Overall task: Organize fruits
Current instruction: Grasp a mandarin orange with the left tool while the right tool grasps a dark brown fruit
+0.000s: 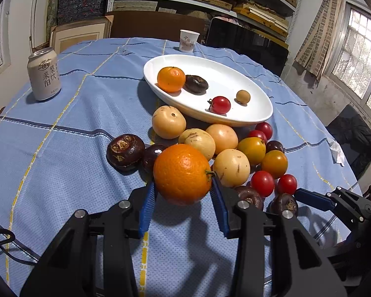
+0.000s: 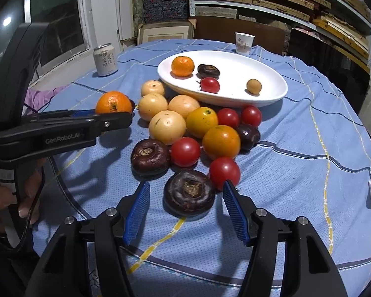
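**Fruit sorting: orange gripped, dark chestnut lined up**

Orange (image 1: 181, 173) sits at the left edge of the pile, pinched between the blue pads of the left hand-held gripper (image 1: 182, 182); can't tell if it is lifted off the tabletop (image 2: 296, 136) yet. The right hand-held gripper (image 2: 186, 185) is spread, pads either side of the nearest dark chestnut (image 2: 189, 192) and not touching it. Step in hand looks like pick-up toward the plate (image 2: 272, 99) beyond the pile.

Next move calls for carrying the orange over the pile into bare plate space, and closing the right pads on the chestnut without nudging the red tomato just beside it.

Counts, loose on the tabletop:
- 1 orange
- 5 dark chestnuts
- 4 pale yellow fruits
- 2 yellow tomatoes
- 4 red tomatoes

On the plate:
- 1 mandarin
- 1 dark chestnut
- 1 red tomato
- 1 small tan fruit
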The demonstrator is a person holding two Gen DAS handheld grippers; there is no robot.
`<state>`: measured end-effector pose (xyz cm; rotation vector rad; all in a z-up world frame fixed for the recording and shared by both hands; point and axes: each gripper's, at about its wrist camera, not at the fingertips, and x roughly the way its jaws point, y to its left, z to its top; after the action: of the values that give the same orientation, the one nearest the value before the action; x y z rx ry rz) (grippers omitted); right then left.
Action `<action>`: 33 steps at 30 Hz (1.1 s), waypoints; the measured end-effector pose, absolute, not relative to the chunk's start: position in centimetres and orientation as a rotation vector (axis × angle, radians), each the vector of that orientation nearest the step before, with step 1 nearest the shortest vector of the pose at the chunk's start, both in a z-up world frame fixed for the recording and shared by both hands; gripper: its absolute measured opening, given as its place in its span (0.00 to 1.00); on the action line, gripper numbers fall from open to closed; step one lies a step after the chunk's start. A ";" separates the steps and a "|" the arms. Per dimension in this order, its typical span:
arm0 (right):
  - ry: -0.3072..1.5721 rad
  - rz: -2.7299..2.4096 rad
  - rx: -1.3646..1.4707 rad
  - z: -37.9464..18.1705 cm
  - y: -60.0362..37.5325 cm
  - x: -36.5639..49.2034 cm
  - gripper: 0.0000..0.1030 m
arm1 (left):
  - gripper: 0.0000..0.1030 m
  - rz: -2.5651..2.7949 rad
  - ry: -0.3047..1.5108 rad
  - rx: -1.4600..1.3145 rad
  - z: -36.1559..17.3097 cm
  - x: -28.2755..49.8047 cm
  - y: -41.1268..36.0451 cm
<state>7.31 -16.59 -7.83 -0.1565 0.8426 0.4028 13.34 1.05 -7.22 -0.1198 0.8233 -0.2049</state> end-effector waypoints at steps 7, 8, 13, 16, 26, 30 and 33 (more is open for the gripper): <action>0.858 0.408 -0.158 -8.1 -16.1 7.2 0.60 | 0.40 -0.206 0.825 -0.116 -7.2 13.3 1.0; 0.855 0.407 -0.161 -8.1 -16.0 7.3 0.60 | 0.40 -0.205 0.826 -0.115 -7.3 13.3 1.0; 0.840 0.396 -0.204 -8.3 -15.3 7.4 0.42 | 0.40 -0.207 0.827 -0.116 -7.3 13.4 1.0; 0.841 0.405 -0.174 -8.3 -15.8 7.4 0.42 | 0.40 -0.207 0.827 -0.114 -7.3 13.3 1.0; 0.831 0.392 -0.116 -7.9 -17.6 7.0 0.42 | 0.40 -0.205 0.827 -0.111 -7.3 13.3 1.0; 0.823 0.374 -0.101 -7.5 -18.6 7.0 0.42 | 0.40 -0.201 0.843 -0.090 -7.3 13.5 0.7; 0.805 0.356 -0.094 -7.0 -19.4 7.1 0.42 | 0.40 -0.206 0.862 -0.069 -7.4 13.7 0.5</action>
<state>7.06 -19.39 -6.96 -0.0945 0.8046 0.3560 13.66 0.49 -7.38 -0.0693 0.8616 -0.2059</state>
